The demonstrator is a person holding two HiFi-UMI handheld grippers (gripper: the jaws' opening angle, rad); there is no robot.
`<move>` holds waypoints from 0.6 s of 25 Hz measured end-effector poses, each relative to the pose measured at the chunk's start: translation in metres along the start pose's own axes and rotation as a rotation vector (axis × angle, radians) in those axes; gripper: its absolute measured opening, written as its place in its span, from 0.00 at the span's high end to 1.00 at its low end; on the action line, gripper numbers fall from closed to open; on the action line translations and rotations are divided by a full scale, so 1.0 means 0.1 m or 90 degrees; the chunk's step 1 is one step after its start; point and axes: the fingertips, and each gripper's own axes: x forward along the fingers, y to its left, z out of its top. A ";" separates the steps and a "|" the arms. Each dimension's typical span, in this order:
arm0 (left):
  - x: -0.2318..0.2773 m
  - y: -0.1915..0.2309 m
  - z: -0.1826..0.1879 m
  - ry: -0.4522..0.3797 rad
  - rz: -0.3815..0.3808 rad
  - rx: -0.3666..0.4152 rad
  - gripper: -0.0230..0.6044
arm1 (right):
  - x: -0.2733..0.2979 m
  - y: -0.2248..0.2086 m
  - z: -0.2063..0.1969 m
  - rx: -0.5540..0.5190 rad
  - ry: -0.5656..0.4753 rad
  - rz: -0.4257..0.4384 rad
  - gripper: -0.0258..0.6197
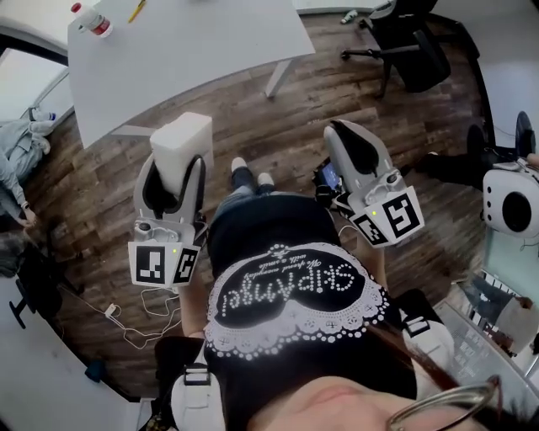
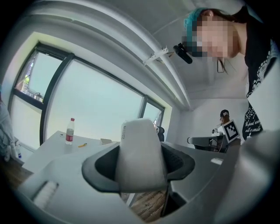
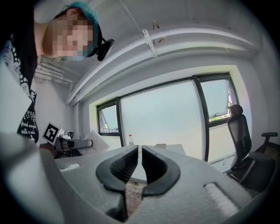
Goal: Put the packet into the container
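A white, pillow-like packet stands between the dark pads of my left gripper, which is shut on it. In the left gripper view the packet fills the gap between the jaws and points level toward the white table. My right gripper is held level beside my body, its ribbed jaws shut with only a thin slit between them and nothing in it. I cannot pick out a container with certainty in any view.
A white table stands ahead on the wood floor, with a red-capped bottle and a yellow pen on it. A black office chair is at the upper right. Cables lie on the floor at left.
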 end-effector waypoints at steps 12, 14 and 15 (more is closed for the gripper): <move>0.23 0.37 0.11 0.001 -0.023 -0.003 0.54 | 0.37 -0.03 0.04 0.000 0.000 -0.027 0.92; 0.24 0.40 0.11 0.003 -0.026 -0.006 0.54 | 0.39 -0.03 0.05 -0.001 0.001 -0.032 0.92; 0.24 0.41 0.11 0.003 -0.027 -0.008 0.54 | 0.40 -0.04 0.05 -0.002 0.001 -0.035 0.92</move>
